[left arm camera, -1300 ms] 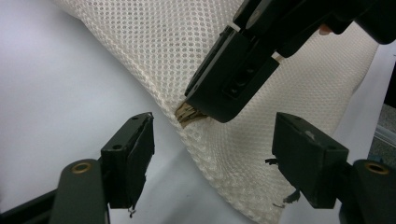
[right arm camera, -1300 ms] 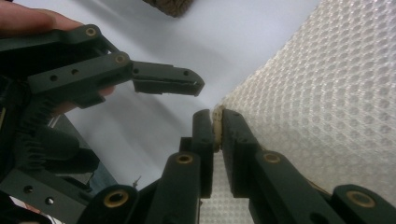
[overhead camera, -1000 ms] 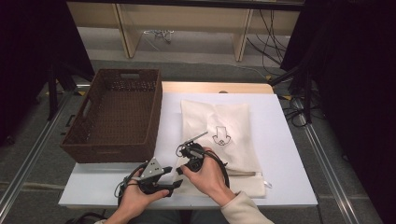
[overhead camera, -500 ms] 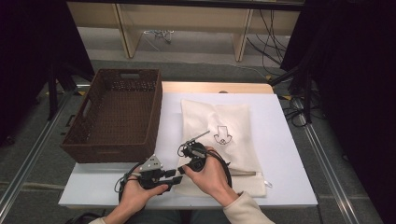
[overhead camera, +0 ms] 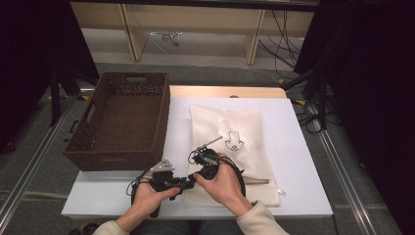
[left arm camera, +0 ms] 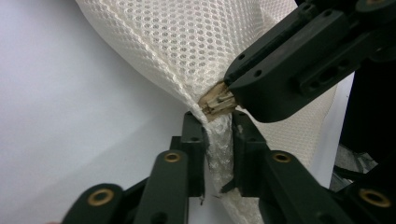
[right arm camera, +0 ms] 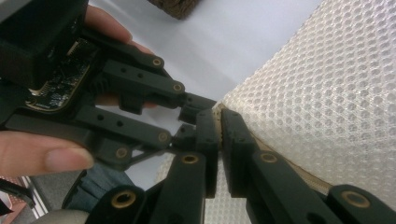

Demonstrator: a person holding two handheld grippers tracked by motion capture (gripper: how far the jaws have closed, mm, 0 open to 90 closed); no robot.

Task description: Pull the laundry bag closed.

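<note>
Nearby — wicker basket point(overhead camera: 120, 122) left of mesh bag point(overhead camera: 230, 142).

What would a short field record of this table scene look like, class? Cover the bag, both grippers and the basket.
bag: white mesh bag flat on the white table, arrow print on top
left gripper: jaws have just been closing, near corner of the bag bunched between its fingers
right gripper: shut on the bag's edge beside the left one
basket: brown wicker basket at the table's left, nothing visible inside
</note>
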